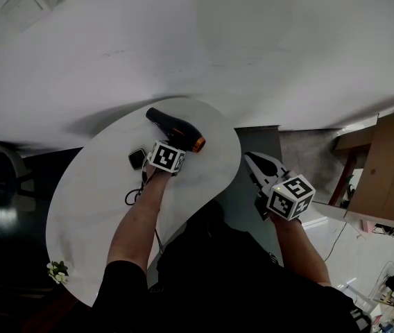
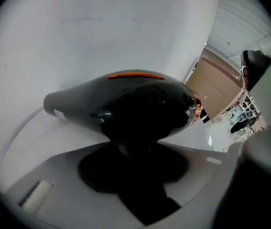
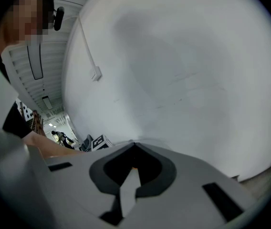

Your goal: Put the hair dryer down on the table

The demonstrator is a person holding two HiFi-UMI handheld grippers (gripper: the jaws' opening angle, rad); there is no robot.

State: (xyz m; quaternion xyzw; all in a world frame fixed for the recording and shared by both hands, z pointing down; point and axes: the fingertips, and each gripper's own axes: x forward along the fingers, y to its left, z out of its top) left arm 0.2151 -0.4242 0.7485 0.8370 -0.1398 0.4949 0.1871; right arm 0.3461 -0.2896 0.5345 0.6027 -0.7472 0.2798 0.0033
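Note:
A black hair dryer (image 1: 174, 127) with an orange ring at its end hangs just over the far part of the white oval table (image 1: 93, 207). My left gripper (image 1: 167, 143) is shut on its handle from below. In the left gripper view the dryer's body (image 2: 126, 104) lies crosswise above the jaws, grey nozzle to the left, and its dark handle runs down between them at my left gripper (image 2: 140, 175). My right gripper (image 1: 254, 161) hangs off the table's right edge, shut and holding nothing. In its own view the right gripper (image 3: 134, 144) points at the white wall.
A black plug (image 1: 136, 158) and its cord (image 1: 133, 196) lie on the table beside my left forearm. A small sprig of flowers (image 1: 57, 271) sits at the near left edge. A dark chair (image 1: 6, 161) stands left, and a cardboard box (image 1: 391, 172) stands right.

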